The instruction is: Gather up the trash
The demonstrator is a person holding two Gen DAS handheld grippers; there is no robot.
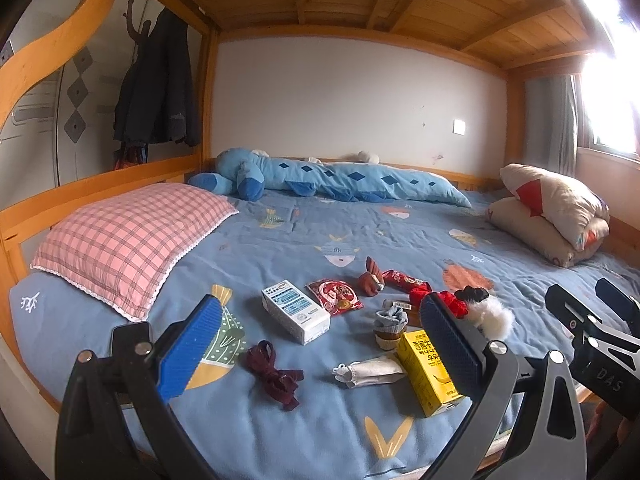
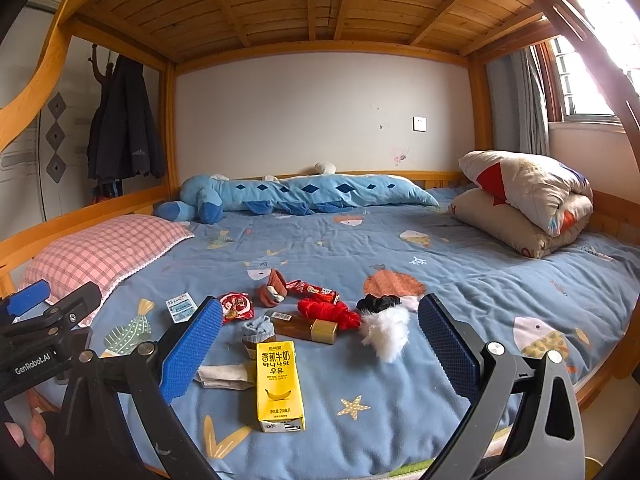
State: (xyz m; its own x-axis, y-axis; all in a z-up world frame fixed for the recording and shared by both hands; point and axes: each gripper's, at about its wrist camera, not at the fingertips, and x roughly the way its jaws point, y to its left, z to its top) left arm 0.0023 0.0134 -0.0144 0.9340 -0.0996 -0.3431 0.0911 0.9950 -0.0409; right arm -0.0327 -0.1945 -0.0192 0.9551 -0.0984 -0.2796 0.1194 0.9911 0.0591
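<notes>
From the left wrist, the left tool (image 1: 316, 340) is seen spread wide above the bed (image 1: 280, 432), and nothing is held. The yellow milk carton (image 1: 428, 372) is taken as landmark: a crumpled tissue (image 1: 370, 369) lies just left of it, a white box (image 1: 296, 316) further left and behind, and a red wrapper (image 1: 335, 297) behind.

From the right wrist, the right tool (image 2: 320, 344) is also spread and empty. The yellow milk carton (image 2: 279, 384) lies between its fingers, a brown bottle (image 2: 306, 327) behind it, a white fluffy piece (image 2: 386, 330) to the right.
</notes>
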